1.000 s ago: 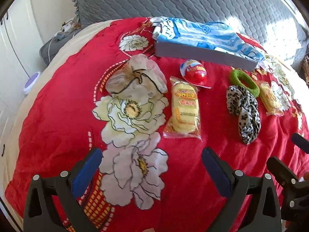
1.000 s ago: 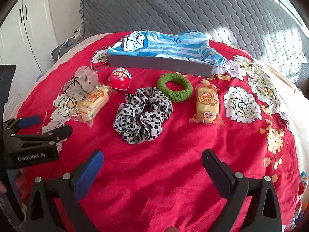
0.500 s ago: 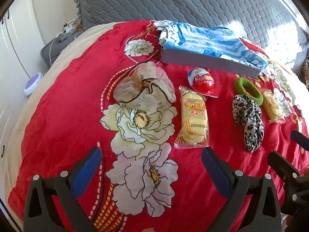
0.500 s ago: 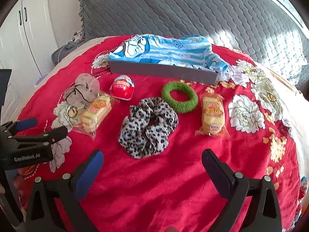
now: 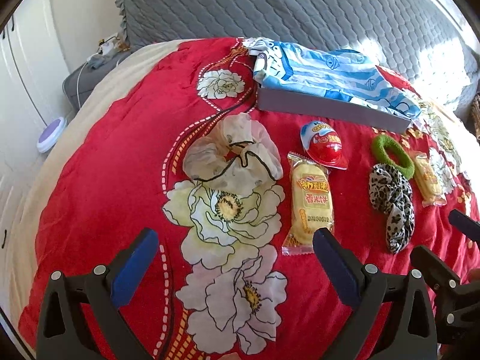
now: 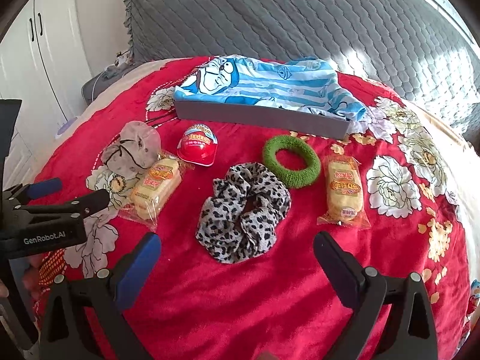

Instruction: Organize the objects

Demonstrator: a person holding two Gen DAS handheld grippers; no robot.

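On the red flowered blanket (image 6: 255, 294) lie a beige sheer scrunchie (image 5: 234, 153) (image 6: 133, 148), a yellow snack pack (image 5: 312, 204) (image 6: 157, 186), a red egg-shaped candy (image 5: 325, 145) (image 6: 198, 144), a leopard scrunchie (image 6: 244, 213) (image 5: 391, 201), a green hair ring (image 6: 291, 162) (image 5: 391, 154) and a second snack pack (image 6: 343, 192) (image 5: 427, 180). My left gripper (image 5: 232, 247) is open and empty, just short of the beige scrunchie and first snack pack. My right gripper (image 6: 237, 247) is open and empty, just short of the leopard scrunchie.
A shallow grey box (image 6: 261, 117) (image 5: 330, 108) stands at the back with a blue striped cartoon cloth (image 6: 264, 81) draped in it. A grey quilted headboard (image 6: 300, 15) rises behind. White cupboards (image 6: 45, 45) stand on the left, past the bed's edge.
Both grippers have drawn back and risen a little; the objects appear lower and farther in from the left. Both stay open and nothing on the blanket has moved.
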